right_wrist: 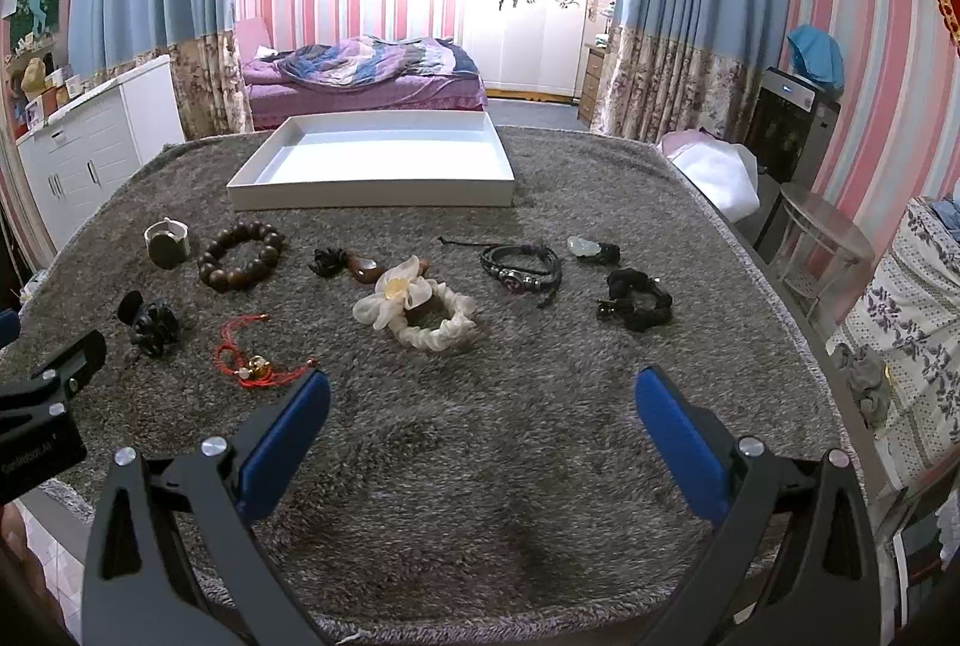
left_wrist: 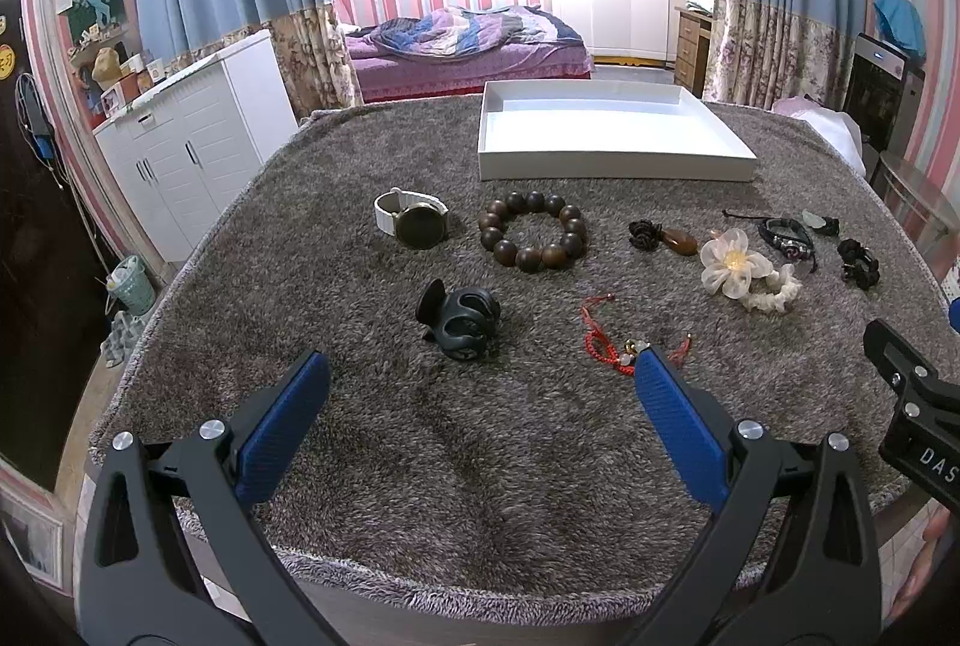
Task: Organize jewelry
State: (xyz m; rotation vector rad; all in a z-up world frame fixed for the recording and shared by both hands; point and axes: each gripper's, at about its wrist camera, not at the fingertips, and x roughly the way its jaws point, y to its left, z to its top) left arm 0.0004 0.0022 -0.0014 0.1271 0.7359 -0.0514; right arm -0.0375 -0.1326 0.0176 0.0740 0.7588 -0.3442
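Blue-padded left tool (left_wrist: 483, 388) and right tool (right_wrist: 483, 400), both spread wide, grasping nothing, poised at the near table (right_wrist: 480, 466) edge. Beyond: jewelry lying loose before the empty tray (right_wrist: 372, 193), watch (left_wrist: 414, 223) to scrunchie (right_wrist: 639, 301), likely awaiting sorting.

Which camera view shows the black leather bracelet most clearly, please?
The right wrist view shows the black leather bracelet best: it lies near the middle, with its straps and round charm distinct. In the left wrist view it sits far right, smaller and distorted.
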